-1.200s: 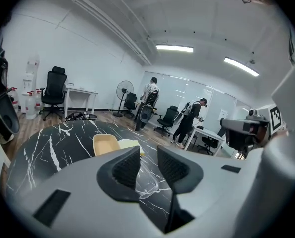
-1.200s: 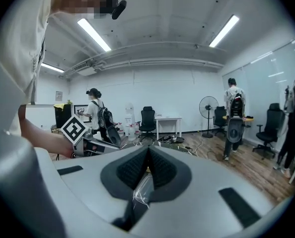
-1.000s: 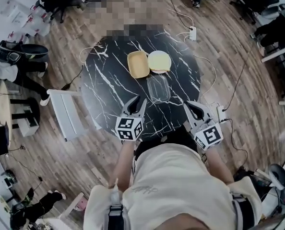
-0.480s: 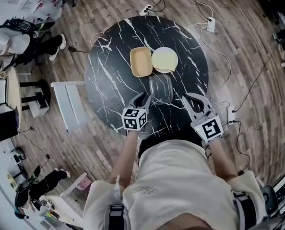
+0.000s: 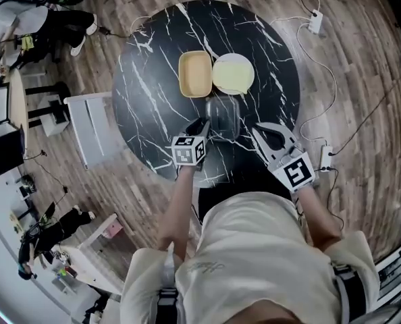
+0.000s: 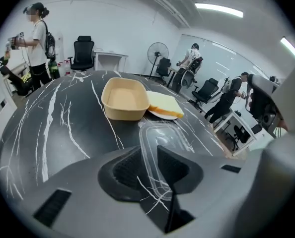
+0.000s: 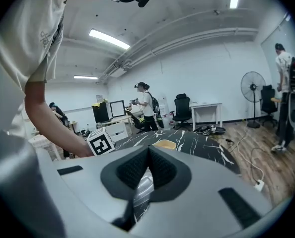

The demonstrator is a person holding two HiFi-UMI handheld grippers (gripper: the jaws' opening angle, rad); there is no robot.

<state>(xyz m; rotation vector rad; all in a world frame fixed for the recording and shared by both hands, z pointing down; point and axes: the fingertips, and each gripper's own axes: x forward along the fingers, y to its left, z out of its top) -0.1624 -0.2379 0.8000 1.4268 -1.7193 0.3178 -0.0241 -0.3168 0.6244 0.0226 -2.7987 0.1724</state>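
A clear plastic container (image 5: 222,117) lies on the round black marble table (image 5: 146,79), near its front. Behind it sit a tan tray (image 5: 195,73) and a pale yellow plate (image 5: 233,73). My left gripper (image 5: 202,123) is at the container's near left corner. In the left gripper view, the left gripper (image 6: 148,150) stands open by a narrow gap, and the clear container (image 6: 165,135) has its near rim in that gap, with the tan tray (image 6: 123,98) beyond. My right gripper (image 5: 261,130) hovers just right of the container. The right gripper (image 7: 148,151) has its pads meeting.
A white bench (image 5: 92,137) stands at the table's left. Cables and a power strip (image 5: 315,22) lie on the wood floor to the right. Standing people, office chairs and a fan (image 6: 157,51) are farther off in the room.
Both grippers have moved forward over the table. The left one has tipped down from the room to the clear container's near rim. Both sets of jaws stand as before.
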